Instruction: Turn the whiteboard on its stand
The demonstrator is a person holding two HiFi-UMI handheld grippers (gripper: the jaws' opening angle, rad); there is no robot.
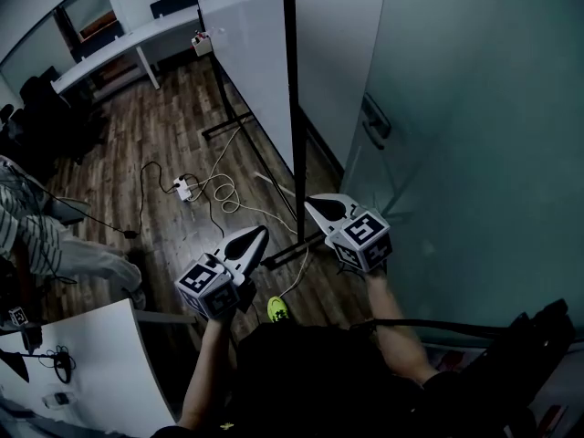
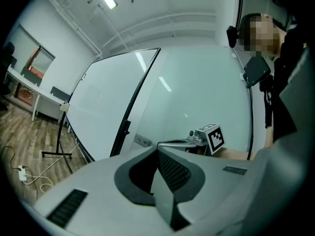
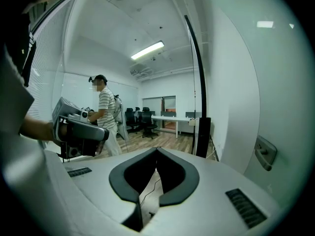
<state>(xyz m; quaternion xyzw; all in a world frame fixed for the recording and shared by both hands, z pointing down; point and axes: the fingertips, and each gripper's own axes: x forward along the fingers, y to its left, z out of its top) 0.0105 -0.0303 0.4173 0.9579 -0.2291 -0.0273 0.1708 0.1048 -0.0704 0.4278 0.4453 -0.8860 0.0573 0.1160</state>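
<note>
The grey left two-jaw gripper (image 1: 263, 231), closed and empty, hangs just left of the near edge of the white black-framed whiteboard (image 1: 254, 62), which stands upright on its black stand (image 1: 226, 124). Just right of that edge, the grey right gripper (image 1: 310, 203) is closed, empty.

The left gripper (image 1: 259, 233) and the right gripper (image 1: 313, 203) were held out side by side, near each other but apart, tips pointing away from the person. Both pairs of jaws were closed on nothing. The left forearm (image 1: 203, 372) and the right forearm (image 1: 394, 322) reached forward.
</note>
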